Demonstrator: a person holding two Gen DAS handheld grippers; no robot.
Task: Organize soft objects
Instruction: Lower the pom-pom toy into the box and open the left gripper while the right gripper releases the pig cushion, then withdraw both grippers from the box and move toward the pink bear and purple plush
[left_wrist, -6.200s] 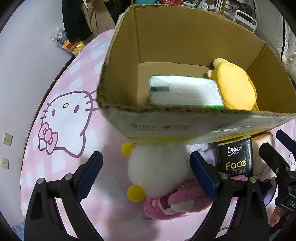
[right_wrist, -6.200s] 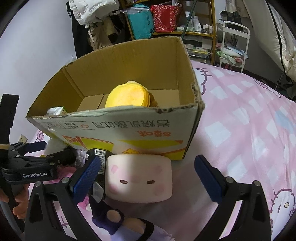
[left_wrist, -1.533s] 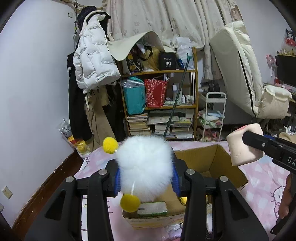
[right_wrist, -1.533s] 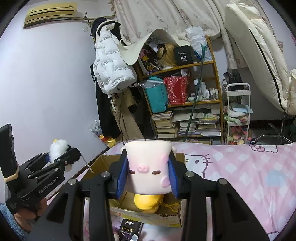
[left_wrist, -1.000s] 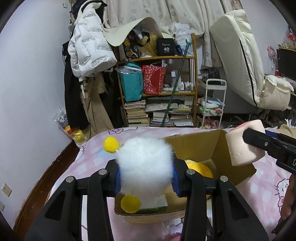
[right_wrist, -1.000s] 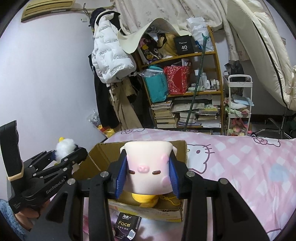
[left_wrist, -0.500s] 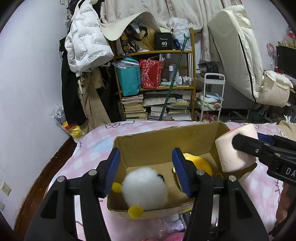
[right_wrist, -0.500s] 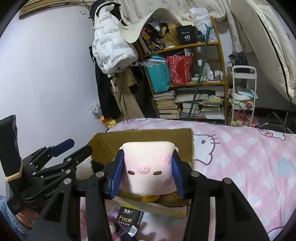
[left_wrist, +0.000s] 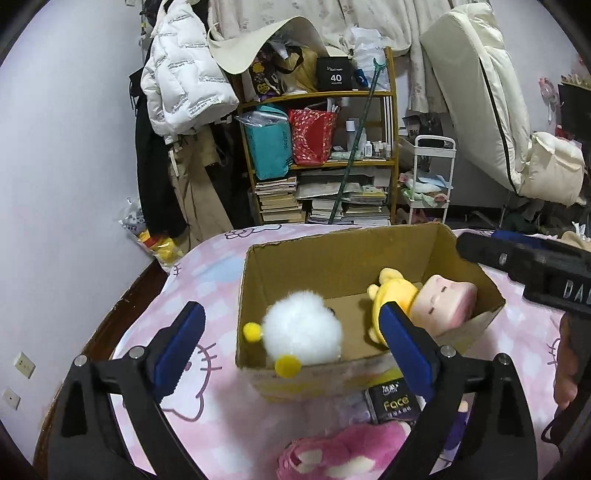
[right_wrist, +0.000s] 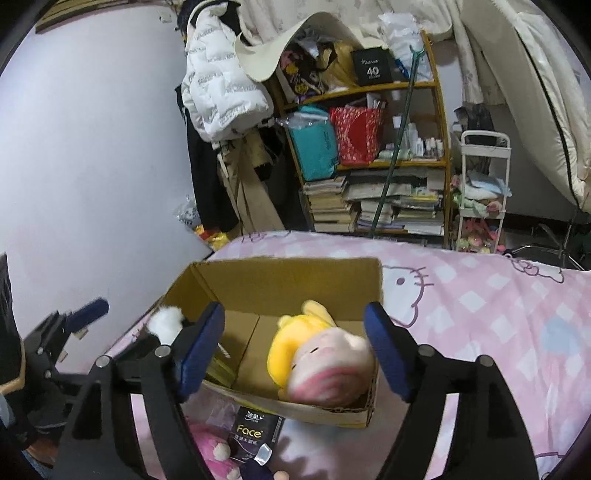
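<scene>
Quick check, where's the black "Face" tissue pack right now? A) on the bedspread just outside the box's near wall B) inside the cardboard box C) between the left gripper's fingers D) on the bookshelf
A: the Face tissue pack lies on the pink bedspread against the near outer wall of the cardboard box, next to the pink plush, with nothing gripping it.

Even, rather dim indoor light fills both views, with soft shadows and no glare. Fisheye distortion bends the bookshelf (right_wrist: 373, 155) and walls, and black vignette cuts the corners. The pink pig plush (right_wrist: 328, 369) is smeared by motion blur in the right wrist view; far clutter stays fairly sharp.
</scene>
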